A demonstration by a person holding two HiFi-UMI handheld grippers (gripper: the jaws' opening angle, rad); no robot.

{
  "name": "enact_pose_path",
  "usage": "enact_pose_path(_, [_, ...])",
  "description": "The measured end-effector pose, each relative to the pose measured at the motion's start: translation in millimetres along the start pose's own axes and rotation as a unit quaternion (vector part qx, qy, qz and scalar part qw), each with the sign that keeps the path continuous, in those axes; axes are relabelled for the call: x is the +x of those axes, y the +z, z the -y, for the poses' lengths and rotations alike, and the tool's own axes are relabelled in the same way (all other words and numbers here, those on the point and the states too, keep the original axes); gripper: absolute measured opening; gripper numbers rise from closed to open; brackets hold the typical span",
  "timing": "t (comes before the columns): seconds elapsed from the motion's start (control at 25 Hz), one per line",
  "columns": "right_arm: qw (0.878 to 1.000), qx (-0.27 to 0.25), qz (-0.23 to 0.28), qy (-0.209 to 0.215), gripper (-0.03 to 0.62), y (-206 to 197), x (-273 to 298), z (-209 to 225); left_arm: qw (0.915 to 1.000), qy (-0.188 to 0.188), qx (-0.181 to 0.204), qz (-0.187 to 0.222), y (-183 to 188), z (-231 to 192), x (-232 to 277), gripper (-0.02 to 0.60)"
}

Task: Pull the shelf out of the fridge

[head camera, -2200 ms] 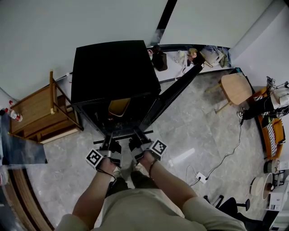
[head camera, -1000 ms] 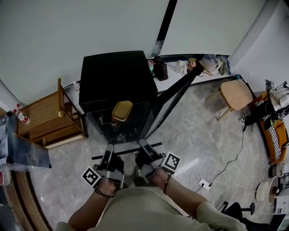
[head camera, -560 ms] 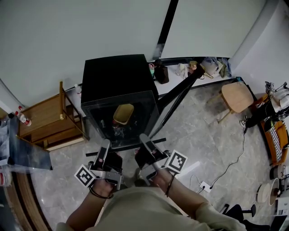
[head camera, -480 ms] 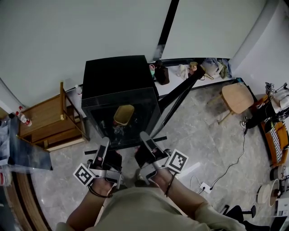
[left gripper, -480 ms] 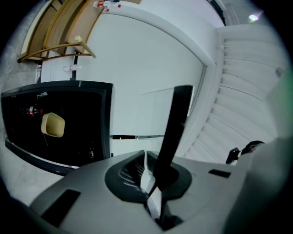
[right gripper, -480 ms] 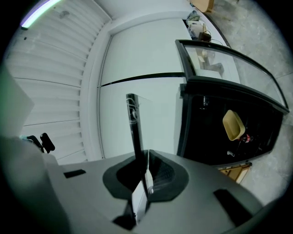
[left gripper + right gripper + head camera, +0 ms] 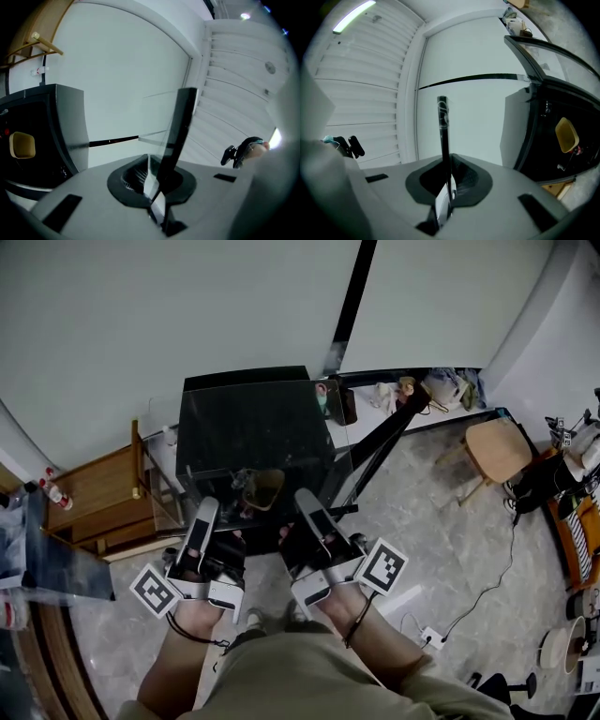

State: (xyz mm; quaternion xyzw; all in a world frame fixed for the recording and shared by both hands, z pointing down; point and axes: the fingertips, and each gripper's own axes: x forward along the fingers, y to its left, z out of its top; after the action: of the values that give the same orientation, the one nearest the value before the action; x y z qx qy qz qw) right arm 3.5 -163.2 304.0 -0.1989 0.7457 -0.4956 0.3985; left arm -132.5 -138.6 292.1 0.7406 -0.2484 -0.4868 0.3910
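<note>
With my left gripper (image 7: 203, 519) and right gripper (image 7: 309, 510) both clamped on the front edge of the glass shelf (image 7: 267, 432), I've just lifted it tilted up before the fridge (image 7: 33, 117), so it looks fully out.

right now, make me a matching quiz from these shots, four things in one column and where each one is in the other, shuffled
Things
1. glass shelf
2. yellow container
3. round stool
4. wooden rack

Places
A. on the floor, right of the fridge in the head view
B. clamped by the left gripper and the right gripper
C. left of the fridge in the head view
D. inside the fridge

Pairs: 1-B, 2-D, 3-A, 4-C
</note>
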Motion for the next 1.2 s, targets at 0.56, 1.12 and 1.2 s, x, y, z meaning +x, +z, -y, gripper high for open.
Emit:
enact_pose_path(0.56, [0.998,-0.029,-0.009,0.048,0.003,5.5,19.5,-32.2,0.999,-0.037,0.025,0.001,10.9,29.7,17.2,0.018])
enact_pose_path(1.12, [1.0,-0.008,-0.02,0.001,0.003,2.2,27.3,9.9,0.9999,0.006,-0.008,0.011,20.0,-12.8,9.5,0.018])
enact_pose_path(1.2, [1.0,-0.005,-0.021,-0.01,0.003,0.4,29.8,22.3,0.9996,0.016,-0.019,0.014,23.6,-26.0,6.1,0.018])
